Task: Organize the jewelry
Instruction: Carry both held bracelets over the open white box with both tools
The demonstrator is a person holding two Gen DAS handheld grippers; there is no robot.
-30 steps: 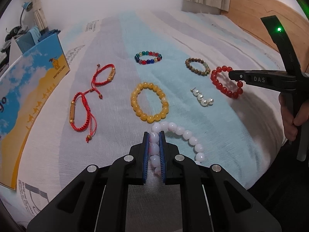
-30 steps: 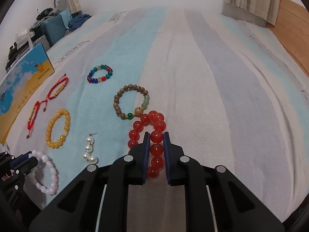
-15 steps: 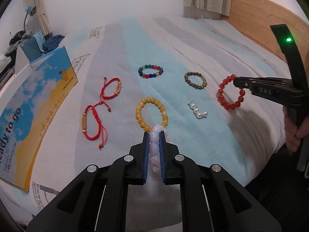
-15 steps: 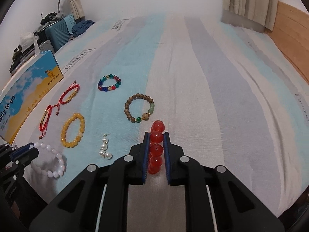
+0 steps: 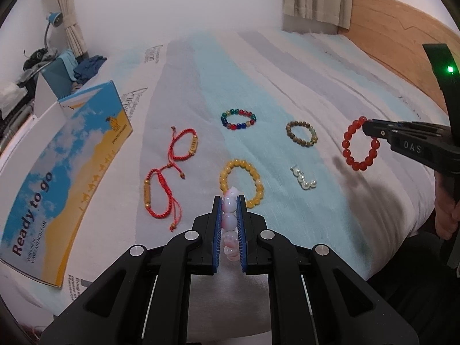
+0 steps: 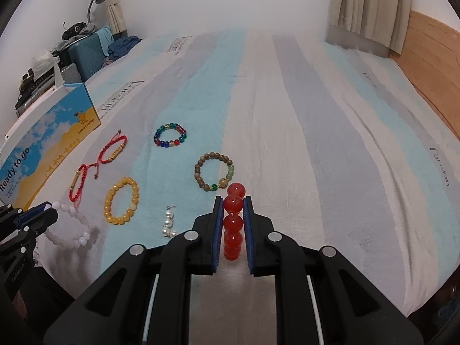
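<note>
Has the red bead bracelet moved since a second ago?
Yes. The red bead bracelet lay beside the brown bead bracelet; now it hangs above the bed, pinched in the right tool.

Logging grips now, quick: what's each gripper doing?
Left gripper: shut on the pale pink bead bracelet.
Right gripper: shut on the red bead bracelet.

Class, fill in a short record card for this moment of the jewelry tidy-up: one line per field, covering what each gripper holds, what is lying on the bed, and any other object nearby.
left gripper: shut on pale pink bead bracelet, clear of the bed
right gripper: shut on red bead bracelet, clear of the bed
on the bed: yellow bead bracelet, multicoloured bead bracelet, brown bead bracelet, two red cord bracelets, pearl piece
bed's left edge: blue and yellow box printed "Ready to go"
</note>
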